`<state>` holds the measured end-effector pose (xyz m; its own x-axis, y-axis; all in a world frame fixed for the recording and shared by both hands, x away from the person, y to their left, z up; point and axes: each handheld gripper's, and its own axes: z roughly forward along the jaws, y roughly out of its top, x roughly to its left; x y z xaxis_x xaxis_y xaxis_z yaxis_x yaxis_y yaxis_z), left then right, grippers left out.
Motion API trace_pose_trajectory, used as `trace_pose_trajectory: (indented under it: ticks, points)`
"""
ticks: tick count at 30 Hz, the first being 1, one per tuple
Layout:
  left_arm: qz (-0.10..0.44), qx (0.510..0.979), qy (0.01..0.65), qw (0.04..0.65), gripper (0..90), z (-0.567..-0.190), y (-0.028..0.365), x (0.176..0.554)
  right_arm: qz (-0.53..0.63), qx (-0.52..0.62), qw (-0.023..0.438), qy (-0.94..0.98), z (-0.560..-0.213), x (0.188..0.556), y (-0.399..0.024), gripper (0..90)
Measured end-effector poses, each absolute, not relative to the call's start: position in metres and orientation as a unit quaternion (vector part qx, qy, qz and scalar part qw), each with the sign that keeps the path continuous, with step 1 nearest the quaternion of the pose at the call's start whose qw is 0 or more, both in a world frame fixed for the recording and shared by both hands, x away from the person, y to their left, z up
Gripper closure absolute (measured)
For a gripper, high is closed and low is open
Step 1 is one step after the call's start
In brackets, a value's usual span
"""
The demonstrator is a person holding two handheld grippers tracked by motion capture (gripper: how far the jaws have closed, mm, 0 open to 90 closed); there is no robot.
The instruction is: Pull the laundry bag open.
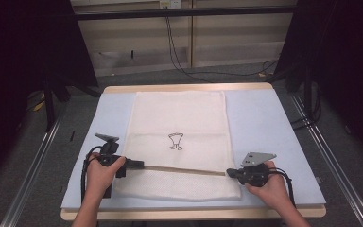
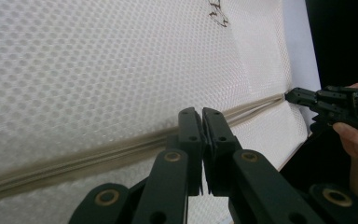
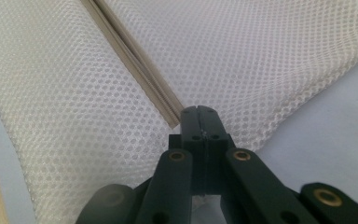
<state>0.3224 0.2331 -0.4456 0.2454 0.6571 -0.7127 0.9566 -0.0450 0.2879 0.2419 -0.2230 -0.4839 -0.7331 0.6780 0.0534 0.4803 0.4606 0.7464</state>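
A white mesh bag [image 1: 177, 118] with a small black printed figure [image 1: 175, 141] lies flat on a light blue mat [image 1: 257, 123]. A tan zipper [image 1: 184, 169] runs across its near part. My left gripper [image 1: 141, 164] lies level at the zipper's left end. In the left gripper view its jaws [image 2: 201, 112] are shut over the zipper line [image 2: 74, 161], and what they pinch is hidden. My right gripper [image 1: 229, 173] is at the zipper's right end. It is shut [image 3: 198, 109] on the bag's edge just past the zipper's end [image 3: 172, 119].
The mat covers a wooden table [image 1: 189, 88], whose edge shows at the back and front. Bare mat lies left and right of the bag. Metal rails [image 1: 33, 165] run along the floor on both sides, black cables [image 1: 179, 56] hang behind the table, and dark curtains flank it.
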Motion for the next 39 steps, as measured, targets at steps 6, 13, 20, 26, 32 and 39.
trace_pose_trajectory:
  ticks: [6,13,20,26,32,39]
  points:
    - [-0.207,0.683,0.589,0.379,87.3,-0.447,0.245,0.322,0.391,0.342,0.125,0.845,-0.484,0.242,-0.223,90.0]
    - [-0.195,0.676,0.596,0.387,87.3,-0.447,0.259,0.32,0.391,0.345,0.122,0.845,-0.484,0.242,-0.224,90.0]
    - [-0.186,0.672,0.605,0.384,87.3,-0.447,0.268,0.32,0.392,0.345,0.121,0.844,-0.484,0.243,-0.224,90.0]
    - [-0.184,0.657,0.621,0.386,87.1,-0.45,0.284,0.32,0.392,0.344,0.12,0.845,-0.484,0.243,-0.224,90.0]
    - [-0.179,0.649,0.63,0.388,87.2,-0.451,0.299,0.319,0.392,0.344,0.12,0.845,-0.484,0.243,-0.224,90.0]
    - [-0.175,0.635,0.65,0.379,87.3,-0.455,0.32,0.319,0.391,0.345,0.122,0.845,-0.484,0.243,-0.224,90.0]
